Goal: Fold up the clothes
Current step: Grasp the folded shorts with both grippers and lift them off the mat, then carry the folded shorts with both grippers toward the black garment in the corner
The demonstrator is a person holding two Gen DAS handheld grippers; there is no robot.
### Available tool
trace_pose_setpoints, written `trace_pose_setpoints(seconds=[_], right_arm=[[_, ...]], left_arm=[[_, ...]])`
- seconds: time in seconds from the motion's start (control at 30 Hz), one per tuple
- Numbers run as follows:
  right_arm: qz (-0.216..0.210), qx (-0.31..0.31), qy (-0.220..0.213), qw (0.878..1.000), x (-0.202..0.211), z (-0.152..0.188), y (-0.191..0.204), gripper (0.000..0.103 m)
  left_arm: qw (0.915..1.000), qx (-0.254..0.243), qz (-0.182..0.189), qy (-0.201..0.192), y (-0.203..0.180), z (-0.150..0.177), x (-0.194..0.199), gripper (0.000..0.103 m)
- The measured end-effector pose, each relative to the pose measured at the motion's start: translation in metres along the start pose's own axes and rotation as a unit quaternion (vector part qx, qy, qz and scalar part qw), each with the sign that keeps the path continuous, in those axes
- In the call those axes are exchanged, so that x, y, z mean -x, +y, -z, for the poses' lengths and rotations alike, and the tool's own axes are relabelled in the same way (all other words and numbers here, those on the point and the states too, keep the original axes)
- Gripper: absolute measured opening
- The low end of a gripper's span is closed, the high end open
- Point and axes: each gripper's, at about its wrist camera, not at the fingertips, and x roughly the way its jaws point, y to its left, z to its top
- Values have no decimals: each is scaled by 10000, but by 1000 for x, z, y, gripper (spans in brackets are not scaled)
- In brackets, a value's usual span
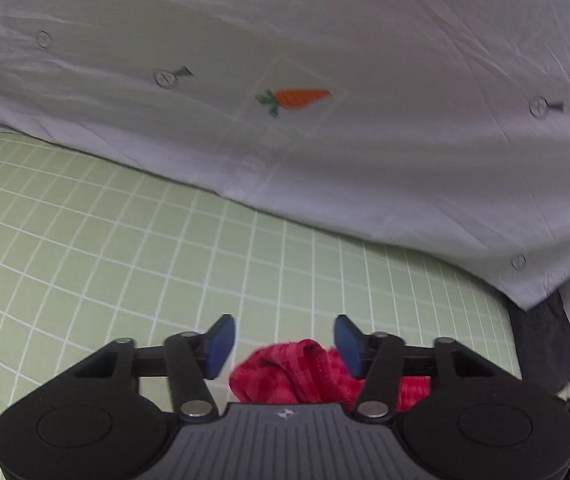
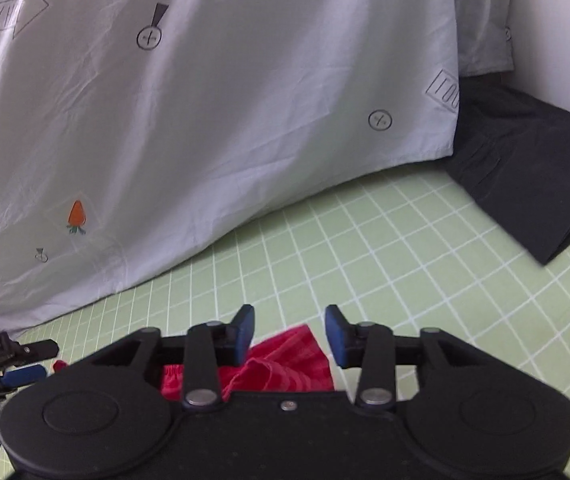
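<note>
- Left wrist view: left gripper [image 1: 283,346] with its jaws spread, blue pads [image 1: 221,346] apart; nothing pinched between them
- Red garment [image 1: 297,376] lies crumpled on the green grid mat [image 1: 125,248] just below and behind the pad tips, partly hidden by the gripper body; right pad overlaps its edge in the picture (contact cannot be told)
- Pale grey sheet [image 1: 365,60] printed with an orange carrot [image 1: 297,98] and small circle marks fills the upper half, its lower edge lying on the mat
- Dark cloth [image 1: 541,344] at the right edge, beside the sheet's corner
- Right wrist view: right gripper [image 2: 289,334] also parted, pads not pressing on anything
- Same red garment [image 2: 281,372] on the mat [image 2: 405,260] under this gripper, one flat corner showing between the pads, the rest bunched toward the left
- Folded dark cloth [image 2: 533,176] at far right, on the mat against a white wall [image 2: 557,32]
- Left gripper's fingertip [image 2: 21,374] visible at the lower left
</note>
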Motion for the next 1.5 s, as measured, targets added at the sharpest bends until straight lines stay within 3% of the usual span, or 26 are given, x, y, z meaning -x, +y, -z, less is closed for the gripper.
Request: trace_pose_setpoints(seconds=[0.2, 0.43, 0.63, 0.73, 0.8, 0.83, 0.87, 0.9, 0.93, 0.97, 1.0, 1.07, 1.27, 1.4, 1.5], right_arm=[[159, 411, 592, 9973, -1, 33, -6, 58], [179, 298, 1328, 9905, -23, 79, -6, 67], [210, 432, 1373, 9894, -50, 74, 5, 76], [207, 591, 1472, 9871, -65, 70, 13, 79], [189, 671, 1529, 9858, -73, 68, 19, 79], [145, 713, 1530, 9855, -74, 67, 22, 77], [81, 755, 1543, 9851, -76, 67, 25, 68], [-17, 816, 1560, 9844, -76, 67, 29, 58], [-217, 873, 1660, 9820, -78, 68, 34, 28], [-408, 926, 1756, 9793, -80, 68, 39, 10], [-506, 950, 1804, 9777, -79, 70, 46, 10], [-601, 1111, 1738, 9767, -69, 72, 62, 7], [-840, 1347, 1247, 9794, -3, 77, 97, 7], [-812, 1253, 987, 9839, 44, 81, 84, 7], [-582, 1183, 885, 9873, 75, 92, 70, 7]], left_arm=[[9975, -570, -154, 381, 13, 18, -3, 79], [9913, -429, 155, 1237, 30, 57, -20, 82], [9850, -729, 299, 1538, 9, 67, -54, 82], [9797, -1113, 336, 1633, -5, 69, -67, 82], [9754, -1394, 331, 1677, -14, 70, -75, 73], [9728, -1534, 351, 1700, -18, 70, -79, 68], [9718, -1636, 378, 1656, -20, 71, -81, 62], [9712, -1686, 430, 1626, -23, 72, -81, 49], [9708, -1649, 515, 1666, -24, 72, -82, 38], [9706, -1519, 631, 1758, -25, 72, -84, 16], [9707, -1406, 743, 1799, -26, 72, -81, 10], [9709, -1213, 954, 1833, -29, 73, -73, 9], [9739, -1524, 1044, 1318, -42, 78, -2, 9], [9730, -1678, 1167, 1072, -43, 90, 45, 9], [9690, -1763, 1336, 1096, -49, 106, 68, 9]])
